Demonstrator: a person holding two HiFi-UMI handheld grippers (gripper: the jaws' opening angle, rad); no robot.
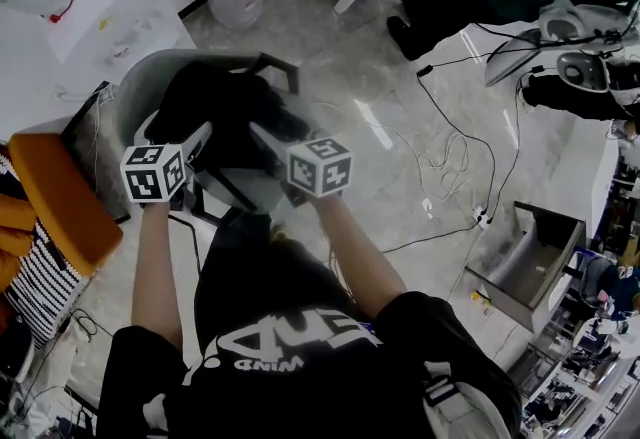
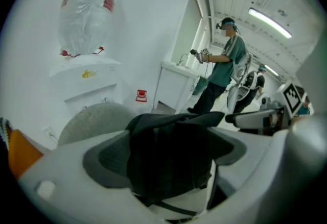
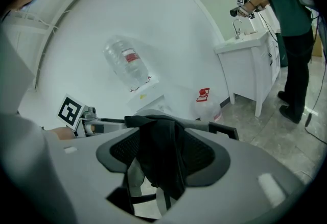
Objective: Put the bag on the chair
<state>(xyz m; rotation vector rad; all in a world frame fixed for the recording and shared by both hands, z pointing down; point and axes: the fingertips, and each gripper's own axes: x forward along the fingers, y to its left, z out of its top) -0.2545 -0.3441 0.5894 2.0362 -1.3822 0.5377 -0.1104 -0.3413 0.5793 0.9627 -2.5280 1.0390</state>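
Two sets of jaws spread wide, left hand-held gripper (image 1: 200, 149) and right hand-held gripper (image 1: 268, 142), black bag (image 1: 225, 107) between them, on grey chair (image 1: 148, 77)

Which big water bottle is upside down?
The clear bottle on the white dispenser, neck pointing down. The other bottle, with a red handle, stands upright on the floor.

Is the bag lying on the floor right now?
No, the black bag sits on the grey chair.
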